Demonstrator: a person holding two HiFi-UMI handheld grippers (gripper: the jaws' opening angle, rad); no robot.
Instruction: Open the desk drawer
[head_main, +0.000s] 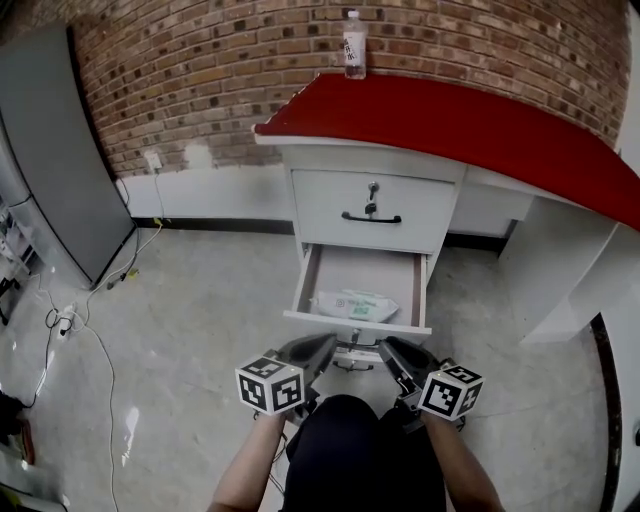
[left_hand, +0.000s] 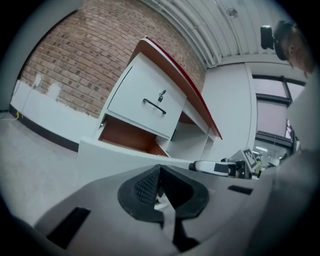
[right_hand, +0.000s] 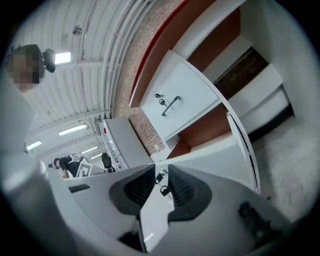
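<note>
The white desk (head_main: 375, 160) has a red top and two drawers. Its upper drawer (head_main: 372, 210) is closed, with a black handle (head_main: 370, 218) and a key. The lower drawer (head_main: 357, 322) stands pulled out, with a plastic package (head_main: 355, 305) lying inside. Both grippers hover just in front of its front panel, apart from it. My left gripper (head_main: 325, 346) (left_hand: 160, 172) is shut with nothing in it. My right gripper (head_main: 388, 348) (right_hand: 160, 172) is open. A small dark metal piece shows in its gap, and the pads do not press on it.
A clear bottle (head_main: 354, 45) stands on the desk top against the brick wall. A grey panel (head_main: 60, 150) leans at the left, with cables (head_main: 70, 320) on the floor below it. The desk's white side leg (head_main: 560, 280) stands at the right.
</note>
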